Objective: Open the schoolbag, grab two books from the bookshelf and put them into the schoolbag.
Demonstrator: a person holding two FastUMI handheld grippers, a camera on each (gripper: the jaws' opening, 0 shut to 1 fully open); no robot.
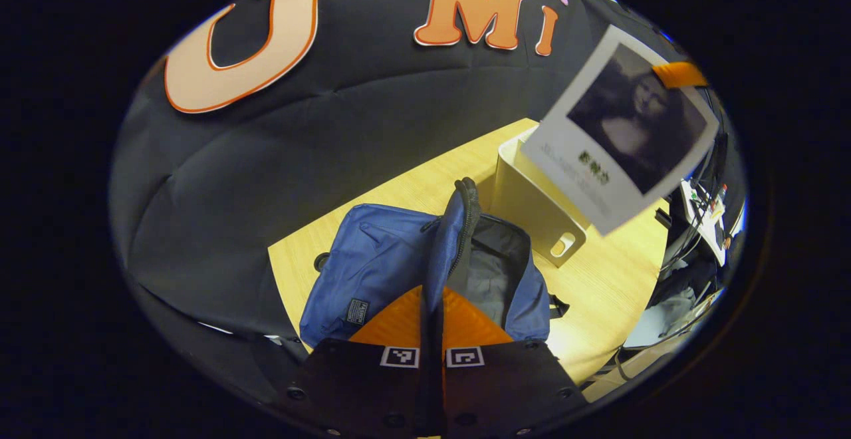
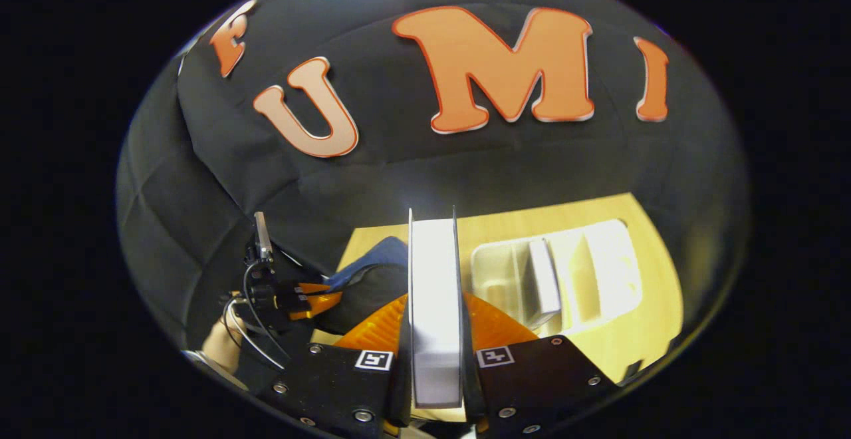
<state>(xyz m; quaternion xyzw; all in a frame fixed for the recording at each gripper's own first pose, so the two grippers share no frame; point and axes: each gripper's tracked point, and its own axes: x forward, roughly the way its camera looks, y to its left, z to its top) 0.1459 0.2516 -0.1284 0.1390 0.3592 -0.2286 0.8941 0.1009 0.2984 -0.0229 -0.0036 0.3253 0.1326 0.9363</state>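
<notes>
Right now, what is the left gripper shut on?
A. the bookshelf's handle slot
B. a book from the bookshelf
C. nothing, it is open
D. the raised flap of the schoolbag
D: in the left gripper view the left gripper pinches the blue schoolbag flap and holds it up, while the right gripper holds the book.

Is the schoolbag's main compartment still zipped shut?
No. In the left gripper view the blue schoolbag gapes open on the wooden table, with the left claw pinching its raised flap and the grey lining exposed.
</notes>
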